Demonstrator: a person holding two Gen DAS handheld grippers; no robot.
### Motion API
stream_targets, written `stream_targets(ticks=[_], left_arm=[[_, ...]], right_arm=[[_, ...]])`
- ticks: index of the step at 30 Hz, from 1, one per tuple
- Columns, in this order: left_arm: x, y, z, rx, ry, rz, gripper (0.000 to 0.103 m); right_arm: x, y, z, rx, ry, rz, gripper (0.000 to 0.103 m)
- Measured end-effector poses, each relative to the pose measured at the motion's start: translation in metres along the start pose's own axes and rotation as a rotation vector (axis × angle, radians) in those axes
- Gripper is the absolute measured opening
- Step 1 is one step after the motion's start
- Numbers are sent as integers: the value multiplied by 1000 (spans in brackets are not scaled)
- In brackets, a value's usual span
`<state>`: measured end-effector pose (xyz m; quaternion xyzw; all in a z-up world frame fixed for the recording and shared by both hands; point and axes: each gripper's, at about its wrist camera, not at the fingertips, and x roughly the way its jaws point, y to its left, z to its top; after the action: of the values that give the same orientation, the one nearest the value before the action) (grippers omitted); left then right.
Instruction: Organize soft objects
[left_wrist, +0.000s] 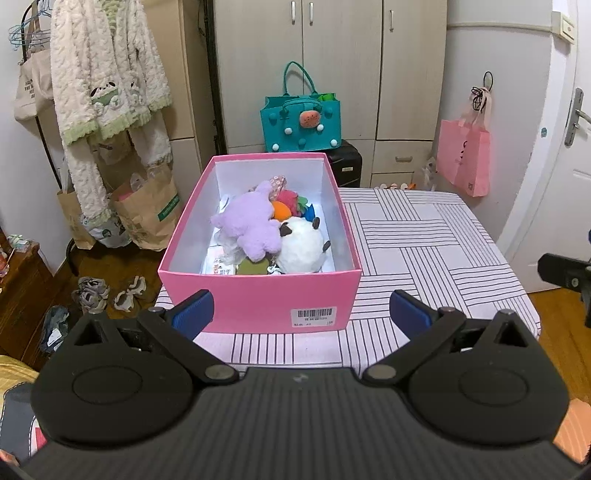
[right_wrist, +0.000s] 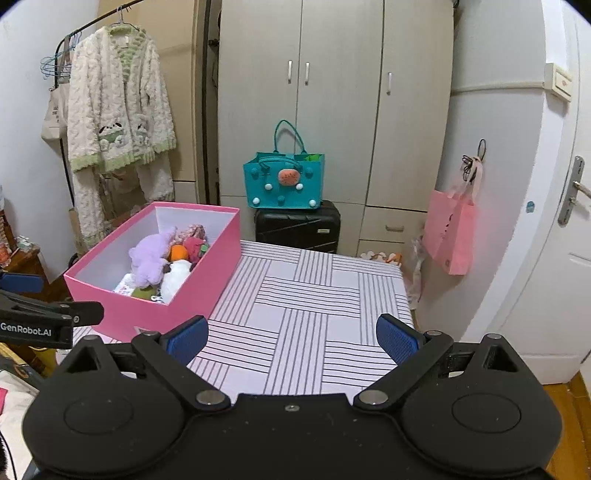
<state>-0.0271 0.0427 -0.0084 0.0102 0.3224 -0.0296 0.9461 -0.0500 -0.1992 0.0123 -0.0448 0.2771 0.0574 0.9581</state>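
Observation:
A pink box (left_wrist: 258, 302) stands on the left part of a striped table (left_wrist: 424, 243). Inside it lie a purple plush (left_wrist: 247, 225), a white plush (left_wrist: 301, 245), an orange toy (left_wrist: 280, 211) and a red toy (left_wrist: 290, 201). My left gripper (left_wrist: 301, 312) is open and empty, just in front of the box's near wall. My right gripper (right_wrist: 291, 338) is open and empty over the table's near edge, right of the box (right_wrist: 192, 291). The purple plush (right_wrist: 147, 258) and the white plush (right_wrist: 175, 278) also show in the right wrist view.
A teal felt bag (left_wrist: 299, 123) sits on a black suitcase (right_wrist: 295, 225) behind the table, in front of a wardrobe. A pink bag (left_wrist: 463, 158) hangs at right by a white door. Fleece clothes (left_wrist: 107, 81) and paper bags (left_wrist: 147, 210) stand at left.

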Motion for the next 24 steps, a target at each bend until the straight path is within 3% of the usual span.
stream_targets(ticks=[18, 24], left_arm=[[-9, -10, -17, 26, -86, 34, 103], [-2, -10, -25, 18, -83, 35, 103]], right_arm=[[-16, -6, -18, 22, -30, -29, 99], [-9, -11, -28, 40, -33, -85, 99]])
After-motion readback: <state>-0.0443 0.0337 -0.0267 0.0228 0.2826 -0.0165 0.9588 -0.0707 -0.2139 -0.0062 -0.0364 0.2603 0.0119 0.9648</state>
